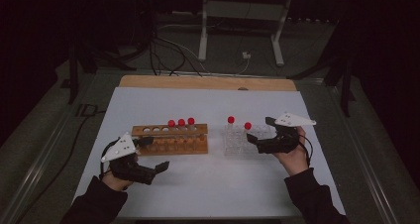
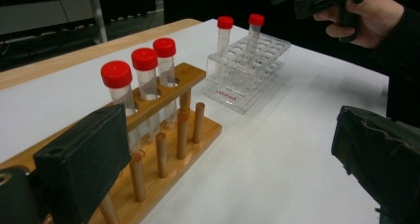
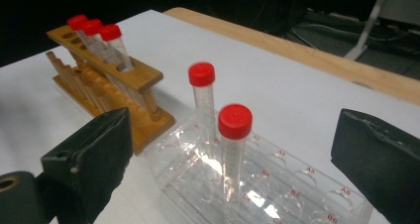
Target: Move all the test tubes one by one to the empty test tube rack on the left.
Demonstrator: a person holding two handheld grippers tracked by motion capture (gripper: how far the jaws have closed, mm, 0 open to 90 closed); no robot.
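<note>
A wooden rack (image 1: 171, 140) left of centre holds three red-capped tubes (image 1: 181, 122) at its right end. To its right a clear plastic rack (image 1: 245, 140) carries two more red-capped tubes (image 1: 231, 120). My left gripper (image 1: 156, 153) hovers at the wooden rack's near left corner, open and empty. In the left gripper view its jaws stand wide apart, with the wooden rack (image 2: 163, 149) by the left one. My right gripper (image 1: 260, 130) is open at the clear rack's right side. In the right gripper view the two tubes (image 3: 235, 121) stand ahead between the wide jaws, untouched.
Both racks sit on a white sheet (image 1: 208, 184), with a bare wooden table edge (image 1: 208, 83) at the far side. Beyond it are floor cables (image 1: 168, 55) and a white stand's legs (image 1: 203, 35). The person's sleeves (image 1: 312, 199) come in from below.
</note>
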